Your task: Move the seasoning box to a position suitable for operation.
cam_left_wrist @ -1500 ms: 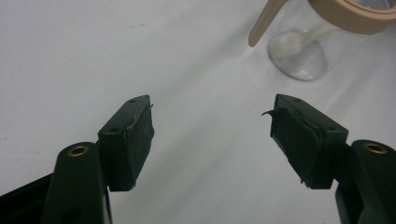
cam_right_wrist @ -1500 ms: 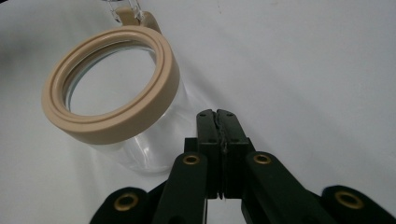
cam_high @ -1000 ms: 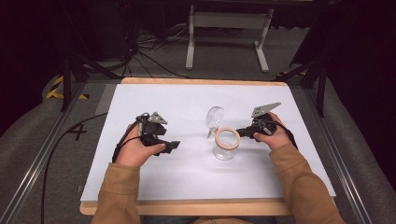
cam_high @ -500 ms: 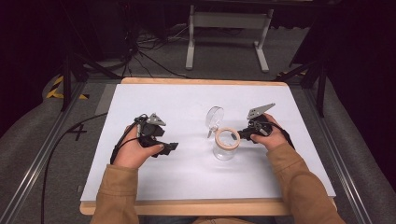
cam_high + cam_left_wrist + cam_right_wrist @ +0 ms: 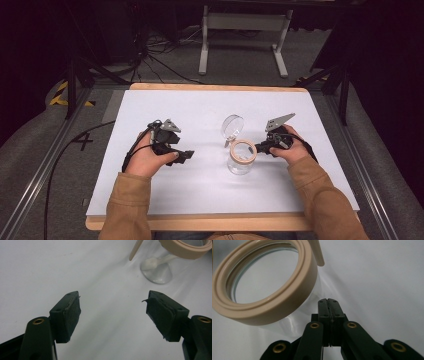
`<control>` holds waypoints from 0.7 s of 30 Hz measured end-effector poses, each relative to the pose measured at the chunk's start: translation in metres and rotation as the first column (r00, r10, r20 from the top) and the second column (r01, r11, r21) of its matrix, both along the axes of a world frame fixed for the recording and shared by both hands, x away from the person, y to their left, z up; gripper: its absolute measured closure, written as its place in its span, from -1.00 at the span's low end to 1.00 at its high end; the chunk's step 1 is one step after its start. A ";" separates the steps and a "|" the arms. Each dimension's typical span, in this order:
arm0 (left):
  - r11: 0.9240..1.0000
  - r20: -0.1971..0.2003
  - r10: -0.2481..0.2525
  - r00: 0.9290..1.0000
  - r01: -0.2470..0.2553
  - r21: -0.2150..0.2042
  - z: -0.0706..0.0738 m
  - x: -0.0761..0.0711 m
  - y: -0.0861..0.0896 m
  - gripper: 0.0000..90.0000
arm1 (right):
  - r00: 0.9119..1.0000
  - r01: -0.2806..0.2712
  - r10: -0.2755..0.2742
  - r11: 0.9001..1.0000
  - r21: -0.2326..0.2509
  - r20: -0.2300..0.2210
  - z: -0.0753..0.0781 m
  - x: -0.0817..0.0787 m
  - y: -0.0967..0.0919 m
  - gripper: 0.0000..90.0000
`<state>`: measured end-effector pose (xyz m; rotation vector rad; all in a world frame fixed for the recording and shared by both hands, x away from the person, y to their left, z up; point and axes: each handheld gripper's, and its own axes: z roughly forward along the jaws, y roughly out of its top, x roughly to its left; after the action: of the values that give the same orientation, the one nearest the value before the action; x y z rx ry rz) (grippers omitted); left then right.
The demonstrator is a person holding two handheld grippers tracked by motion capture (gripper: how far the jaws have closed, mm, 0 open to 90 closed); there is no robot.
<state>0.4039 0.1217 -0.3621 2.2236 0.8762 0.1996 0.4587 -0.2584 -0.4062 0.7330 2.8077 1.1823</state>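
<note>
Tan sleeves (image 5: 320,200), black jaws (brass rivets), trailing black cables (image 5: 65,160).

Lab: floor cables (image 5: 160,62), metal stand (image 5: 242,35)

One jar (image 5: 241,160) with one beige rim (image 5: 264,287) stands just ahead of the right jaws, and one clear lid (image 5: 232,126) is hinged open beyond it. Two grippers, left (image 5: 186,155) and right (image 5: 260,148). One table (image 5: 150,200).

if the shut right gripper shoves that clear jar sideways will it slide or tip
The jar looks empty and clear-walled, so probably light; it would likely slide on the smooth white table. Its flipped-open lid adds weight up top, so a high push might tip it.
</note>
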 end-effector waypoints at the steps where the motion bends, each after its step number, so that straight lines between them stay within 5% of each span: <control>1: 1.000 0.000 -0.006 1.000 0.006 -0.007 0.000 0.001 -0.002 -0.38 | 1.000 -0.004 0.004 1.000 0.000 0.002 0.000 -0.001 0.000 1.00; 11: 1.000 0.015 -0.018 1.000 0.018 -0.018 0.000 0.008 -0.010 -0.33 | 0.999 -0.033 0.033 0.999 -0.031 -0.008 0.001 -0.014 0.003 1.00; 14: 1.000 0.063 0.015 0.998 -0.015 -0.011 0.001 0.009 -0.011 -0.36 | 0.999 -0.043 0.043 0.998 -0.041 -0.012 0.001 -0.018 0.005 1.00; 16: 0.999 0.078 0.041 0.996 -0.040 -0.012 0.003 0.010 -0.011 -0.24 | 0.999 -0.050 0.049 0.998 -0.042 -0.014 0.001 -0.020 0.007 1.00; 21: 0.998 0.050 -0.008 0.999 0.011 -0.058 0.004 0.011 -0.009 0.07 | 0.997 -0.070 0.069 0.996 -0.056 -0.017 0.002 -0.026 0.011 1.00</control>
<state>0.4153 0.1123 -0.3579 2.1598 0.8343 0.2209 0.4330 -0.2476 -0.4043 0.6489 2.8881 1.1059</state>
